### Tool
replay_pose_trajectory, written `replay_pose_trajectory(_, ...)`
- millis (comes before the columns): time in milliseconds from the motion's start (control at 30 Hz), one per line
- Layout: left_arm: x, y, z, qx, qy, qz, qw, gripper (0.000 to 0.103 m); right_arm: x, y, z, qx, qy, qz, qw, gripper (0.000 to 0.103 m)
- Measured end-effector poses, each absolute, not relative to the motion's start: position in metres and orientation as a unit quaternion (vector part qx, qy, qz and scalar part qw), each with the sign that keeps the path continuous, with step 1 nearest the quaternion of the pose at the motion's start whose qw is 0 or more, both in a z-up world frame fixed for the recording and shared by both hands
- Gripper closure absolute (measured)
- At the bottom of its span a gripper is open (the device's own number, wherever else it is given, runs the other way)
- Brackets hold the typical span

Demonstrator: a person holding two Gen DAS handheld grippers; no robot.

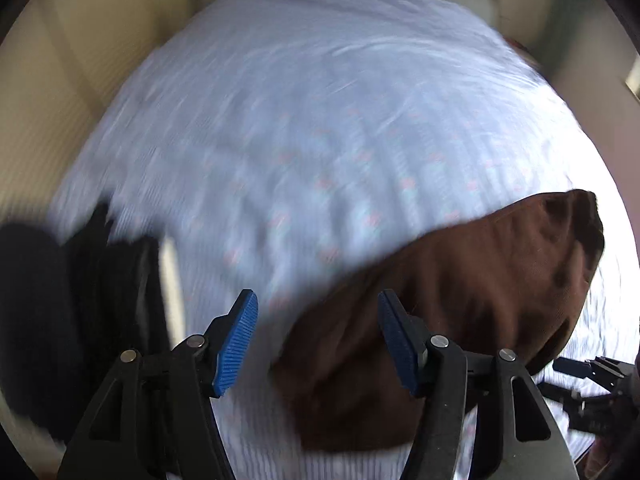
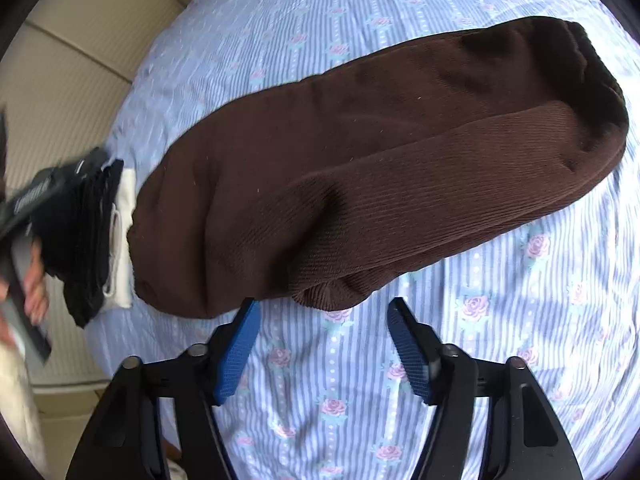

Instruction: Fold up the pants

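Observation:
Brown ribbed pants (image 2: 360, 168) lie folded lengthwise on the bed, running from lower left to upper right in the right wrist view. My right gripper (image 2: 322, 304) hovers open just in front of their near edge, with only sheet between its fingers. In the blurred left wrist view, the pants (image 1: 460, 288) lie to the right. My left gripper (image 1: 318, 300) is open above the sheet and the pants' left end, gripping nothing. It also shows at the left edge as the left gripper (image 2: 28, 200), held by a hand.
The bed has a blue striped sheet (image 2: 500, 340) with pink roses. A stack of folded dark and white clothes (image 2: 100, 236) sits at the pants' left end, near the bed's edge. Beige tiled floor (image 2: 72, 80) lies beyond. The right gripper (image 1: 592, 380) shows at lower right.

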State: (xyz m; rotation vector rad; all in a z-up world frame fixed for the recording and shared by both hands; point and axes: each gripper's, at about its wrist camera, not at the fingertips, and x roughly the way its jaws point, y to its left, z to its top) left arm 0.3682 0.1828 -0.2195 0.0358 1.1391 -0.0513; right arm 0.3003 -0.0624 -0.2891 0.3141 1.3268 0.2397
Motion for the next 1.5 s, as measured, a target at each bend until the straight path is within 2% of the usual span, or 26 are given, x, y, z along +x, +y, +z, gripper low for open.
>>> replay_pose_trajectory(133,0.330,0.216,-0.259,-0.089,0.588,-0.013,0.804,0.042,0.298,-0.050,-0.295,0.128,0.620,0.118,0.765,0.045)
replay_pose_trajectory(267,0.321,0.231,-0.286,-0.208,0.595,-0.037,0.776,0.042,0.297,-0.039,-0.295,0.095,0.616,0.120,0.773,0.048)
replay_pose_trajectory(400,0.321,0.226,-0.315,-0.236,0.622,-0.040,0.746,0.041,0.300,-0.034,-0.295,0.085,0.613,0.125,0.775,0.051)
replay_pose_trajectory(433,0.319,0.227,-0.319,-0.239,0.626,-0.034,0.741,0.047,0.301,-0.035,-0.295,0.083,0.612,0.124,0.777,0.052)
replay_pose_trajectory(467,0.318,0.229,-0.320,-0.245,0.623,-0.025,0.742,0.061,0.302,-0.036,-0.294,0.079,0.609,0.121,0.780,0.054)
replay_pose_trajectory(500,0.318,0.231,-0.315,-0.236,0.616,-0.011,0.751,0.068,0.304,-0.038,-0.294,0.074,0.608,0.119,0.781,0.056)
replay_pose_trajectory(600,0.322,0.226,-0.287,-0.163,0.593,0.026,0.788,0.070,0.308,-0.042,-0.295,0.074,0.609,0.114,0.781,0.061)
replay_pose_trajectory(767,0.329,0.217,-0.285,-0.124,0.599,0.020,0.791,0.070,0.312,-0.046,-0.294,0.096,0.608,0.128,0.778,0.061)
replay_pose_trajectory(967,0.327,0.224,-0.291,-0.141,0.605,0.018,0.783,0.069,0.320,-0.028,-0.293,0.044,0.591,0.159,0.789,0.061)
replay_pose_trajectory(1033,0.331,0.224,-0.293,-0.138,0.605,0.019,0.784,0.069,0.323,-0.032,-0.295,0.049,0.590,0.156,0.791,0.083)
replay_pose_trajectory(1100,0.331,0.220,-0.294,-0.133,0.607,0.020,0.784,0.068,0.320,-0.040,-0.300,0.075,0.600,0.157,0.781,0.087)
replay_pose_trajectory(1233,0.333,0.211,-0.305,-0.109,0.618,0.024,0.778,0.065,0.305,-0.041,-0.316,0.088,0.621,0.143,0.765,0.088)
replay_pose_trajectory(1333,0.332,0.212,-0.312,-0.106,0.621,0.037,0.776,0.056,0.305,-0.041,-0.326,0.100,0.633,0.138,0.756,0.088)
replay_pose_trajectory(1400,0.331,0.210,-0.308,-0.089,0.622,0.045,0.777,0.045,0.307,-0.042,-0.328,0.101,0.638,0.136,0.751,0.088)
replay_pose_trajectory(1433,0.332,0.209,-0.305,-0.082,0.620,0.044,0.779,0.045,0.306,-0.042,-0.327,0.101,0.637,0.137,0.752,0.087)
replay_pose_trajectory(1500,0.327,0.203,-0.288,-0.051,0.612,0.047,0.788,0.042,0.302,-0.041,-0.316,0.088,0.632,0.141,0.757,0.076)
